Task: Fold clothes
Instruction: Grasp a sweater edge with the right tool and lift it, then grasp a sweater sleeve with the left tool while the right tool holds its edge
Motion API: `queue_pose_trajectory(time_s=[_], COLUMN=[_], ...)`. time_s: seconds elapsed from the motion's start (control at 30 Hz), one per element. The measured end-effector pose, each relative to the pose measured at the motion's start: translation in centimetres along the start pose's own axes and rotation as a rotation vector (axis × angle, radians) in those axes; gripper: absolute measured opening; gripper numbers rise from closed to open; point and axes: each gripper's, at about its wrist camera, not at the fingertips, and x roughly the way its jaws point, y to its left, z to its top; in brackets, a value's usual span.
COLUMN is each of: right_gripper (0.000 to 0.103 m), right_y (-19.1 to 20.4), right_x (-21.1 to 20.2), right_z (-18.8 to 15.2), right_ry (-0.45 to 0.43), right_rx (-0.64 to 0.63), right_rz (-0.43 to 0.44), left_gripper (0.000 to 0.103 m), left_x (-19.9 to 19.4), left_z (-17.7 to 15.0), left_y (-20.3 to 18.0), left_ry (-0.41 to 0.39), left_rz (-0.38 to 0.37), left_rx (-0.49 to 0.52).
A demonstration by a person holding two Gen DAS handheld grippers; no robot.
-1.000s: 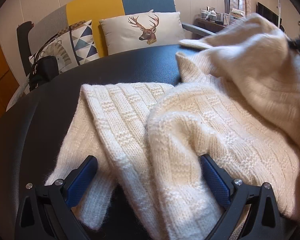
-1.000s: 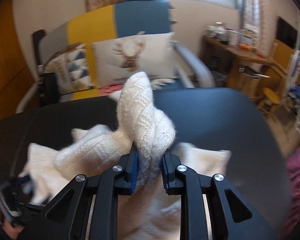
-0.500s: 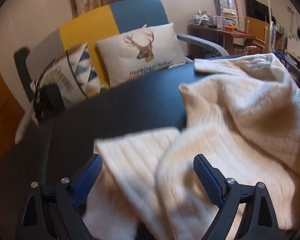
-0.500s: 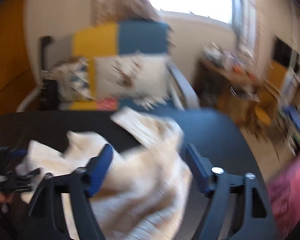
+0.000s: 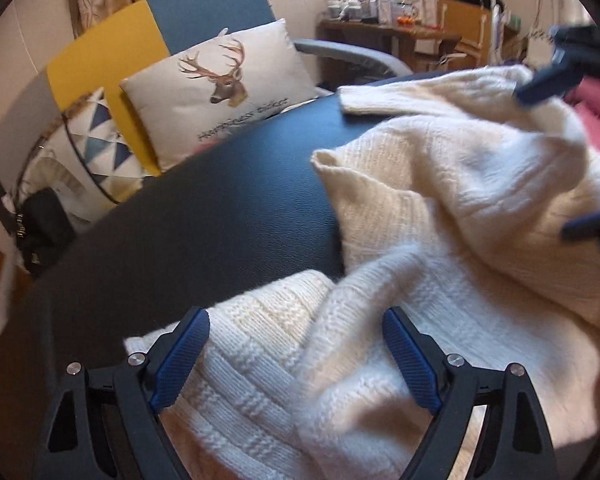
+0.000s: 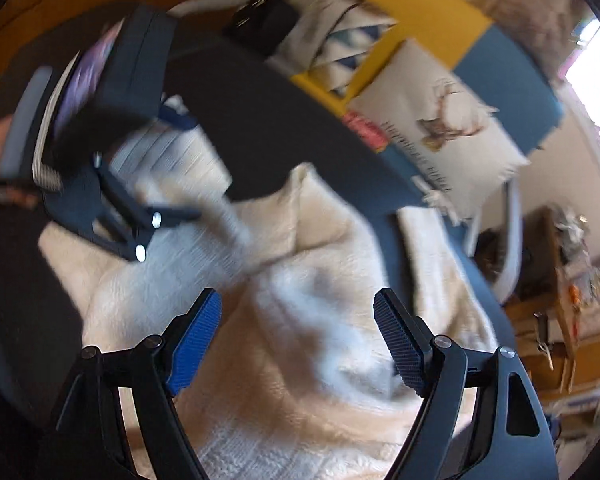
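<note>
The cream knit sweater (image 5: 440, 208) lies in a loose heap on the dark desk (image 5: 220, 208), mostly toward the right and near side, with one ribbed part reaching out to the near left and a flat corner lying at the far edge. As I judge it, the folding is barely under way: parts of the sweater are thrown over one another, but no neat edge or squared shape shows, so the smoothing and the real folds are all left to do.

The left tongs (image 5: 296, 356) stand wide apart just above the ribbed part, holding nothing. The right tongs (image 6: 298, 338) are likewise spread wide over the middle of the heap and grip nothing. The right wrist view is tilted and smeared by motion, so how close those tongs are to the wool is hard to tell.

The desk top is a dark, leather-like sheet, bare on its far left part. Beyond it stands a sofa (image 5: 204, 12) with yellow, blue and grey panels, carrying a stag cushion (image 5: 220, 80), a cushion with a triangle pattern (image 5: 100, 140) and a black handbag (image 5: 44, 224). Far right is a cluttered wooden side table (image 5: 388, 36), and something pink (image 5: 596, 112) shows at the right edge.
</note>
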Motion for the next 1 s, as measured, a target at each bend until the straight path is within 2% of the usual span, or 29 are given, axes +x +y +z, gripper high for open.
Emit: queue_pose_trajectory(time_s=[0.07,0.23,0.3,0.37,0.47,0.5,0.53,0.6,0.73,0.8,0.87,0.9,0.93,0.97,1.0], right_gripper=[0.081,0.079,0.062,0.053,0.049,0.044,0.040,0.018,0.009,0.008,0.008,0.008,0.008,0.008,0.008], right_y=[-0.4,-0.5,-1.1,-1.7,-2.1,-2.3,-2.5,-3.2,-5.1,-6.2,-7.0,-7.2,-7.3,-7.4,-7.4], right_x=[0.8,3.0,3.9,4.6,5.4,5.5,5.5,5.4,3.8,2.1,-0.5,-1.6,-3.0,-4.3,-5.8], right_z=[-0.5,-0.2,-0.3,-0.8,-2.0,-2.5,-2.8,-3.5,-4.9,-6.0,-7.3,-7.8,-8.2,-8.6,-9.0], right_ry=[0.019,0.107,0.142,0.184,0.210,0.211,0.208,0.189,0.106,0.023,-0.090,-0.128,-0.172,-0.216,-0.262], right_rx=[-0.034,-0.078,-0.043,0.002,0.022,0.031,0.052,0.118,0.321,0.461,0.597,0.639,0.676,0.712,0.737], right_rz=[0.038,-0.005,0.003,0.022,0.024,0.021,0.027,0.034,-0.016,-0.028,-0.027,-0.039,-0.048,-0.056,-0.060], left_gripper=[0.091,0.091,0.091,0.090,0.091,0.091,0.091,0.091,0.091,0.081,0.057,0.048,0.033,0.026,0.023], left_x=[-0.1,0.9,1.2,1.5,1.9,2.0,2.0,2.1,2.2,2.0,1.7,1.4,1.0,0.6,0.2], left_z=[0.0,0.8,0.9,0.9,0.7,0.6,0.5,0.3,0.4,0.4,0.4,0.5,0.5,0.6,0.6], left_y=[0.1,-0.2,-0.3,-0.3,-0.4,-0.5,-0.5,-0.6,-0.9,-1.2,-1.5,-1.7,-1.9,-2.0,-1.9], left_ry=[-0.001,0.040,0.056,0.067,0.074,0.067,0.060,0.053,0.070,0.065,0.053,0.047,0.042,0.038,0.033], left_rz=[-0.022,-0.040,-0.067,-0.099,-0.110,-0.112,-0.113,-0.107,-0.071,-0.060,-0.065,-0.063,-0.056,-0.049,-0.048], left_rx=[0.019,0.075,0.080,0.079,0.081,0.078,0.075,0.067,0.025,0.008,0.001,0.008,0.014,0.018,0.014])
